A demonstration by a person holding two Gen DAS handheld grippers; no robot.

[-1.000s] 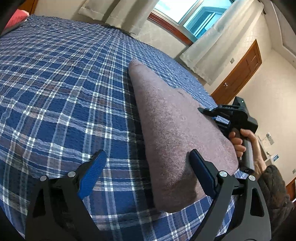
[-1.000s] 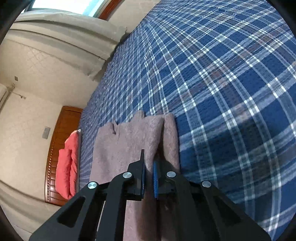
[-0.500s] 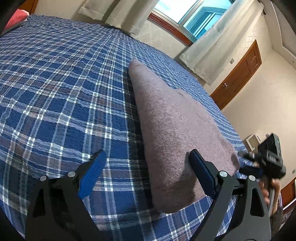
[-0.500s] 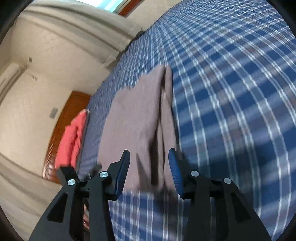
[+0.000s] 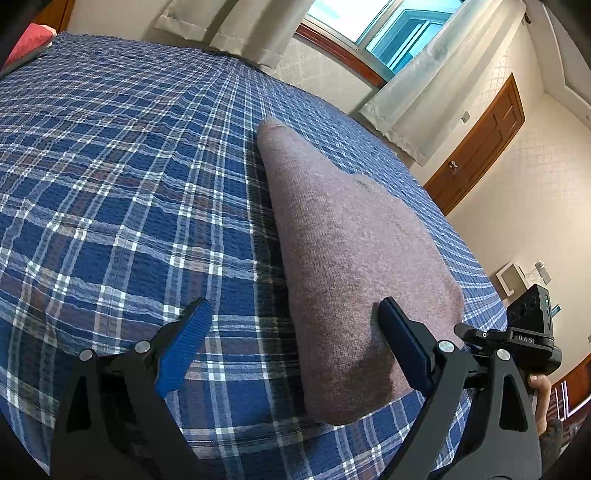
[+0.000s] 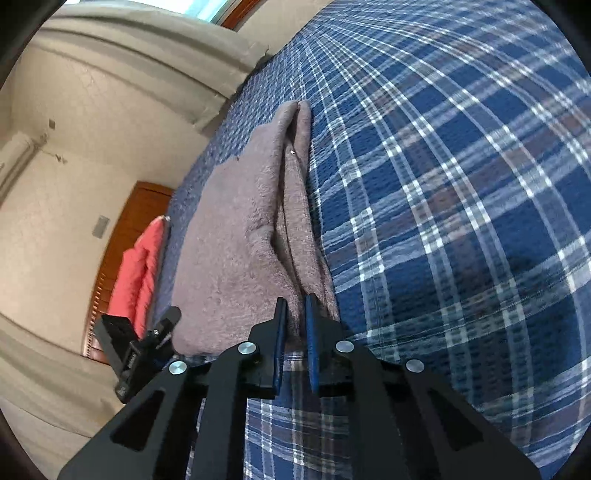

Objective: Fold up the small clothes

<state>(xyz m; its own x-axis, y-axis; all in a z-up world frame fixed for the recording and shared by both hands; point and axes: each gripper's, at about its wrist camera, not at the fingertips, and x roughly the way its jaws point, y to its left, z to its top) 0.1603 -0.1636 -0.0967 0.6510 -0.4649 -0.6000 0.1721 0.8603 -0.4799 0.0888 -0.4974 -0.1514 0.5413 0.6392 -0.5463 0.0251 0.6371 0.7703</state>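
Pinching the mauve garment's (image 6: 236, 236) near edge, right gripper (image 6: 294, 314) angled downward, left gripper (image 5: 291, 325) gaping, empty.

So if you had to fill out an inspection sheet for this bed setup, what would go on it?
Surface: bed cover in blue plaid, lying smooth.
Job's things: one mauve knitted garment, folded lengthwise into a long strip that lies flat on the cover.
Clutter: red cushion at the far end of the bed; nothing else seen on the bed.
Grippers: left gripper is open and empty, with one finger over the garment's near end. Right gripper has its jaws closing, nearly together, with the garment's near edge between them.
Cables: nothing seen.
Surroundings: pale curtains, a window, a wooden door.
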